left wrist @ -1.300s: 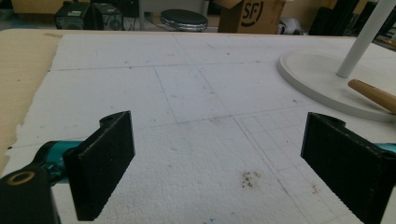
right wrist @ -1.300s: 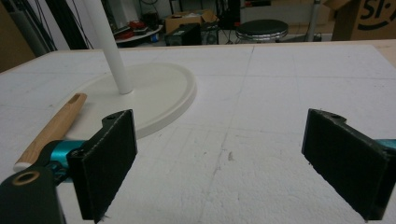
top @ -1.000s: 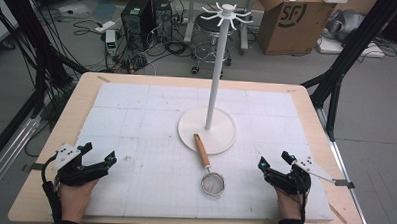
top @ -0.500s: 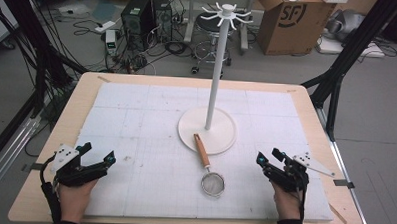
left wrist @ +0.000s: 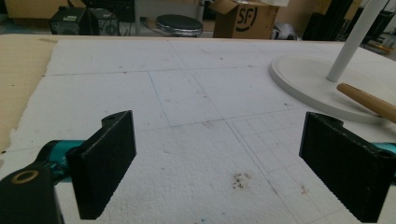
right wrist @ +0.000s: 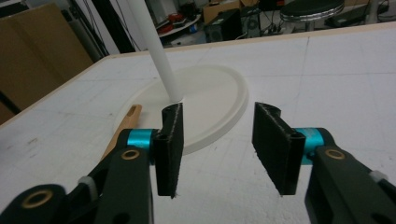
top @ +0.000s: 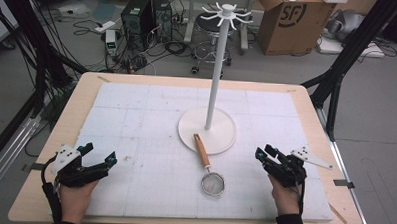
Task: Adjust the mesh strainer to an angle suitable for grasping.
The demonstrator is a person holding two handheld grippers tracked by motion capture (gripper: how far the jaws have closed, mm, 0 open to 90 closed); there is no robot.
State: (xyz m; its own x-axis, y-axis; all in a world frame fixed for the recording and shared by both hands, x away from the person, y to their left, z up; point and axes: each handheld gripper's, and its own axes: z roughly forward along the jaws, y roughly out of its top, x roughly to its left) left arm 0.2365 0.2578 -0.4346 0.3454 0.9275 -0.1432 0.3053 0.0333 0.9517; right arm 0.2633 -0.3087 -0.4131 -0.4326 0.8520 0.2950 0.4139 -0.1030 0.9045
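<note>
With the wooden-handled strainer (top: 209, 170) lying untouched at lower centre of the bench (top: 87, 95), handle on the hook stand's (top: 215, 67) base, the right tool (top: 266, 155) is closing on nothing and the left tool (top: 99, 155) is gaping empty.

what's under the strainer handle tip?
The wooden handle of the strainer lies with its far end on the rim of the white stand base. Its mesh bowl rests on the foam mat. The base surface beneath the handle is covered.
</note>
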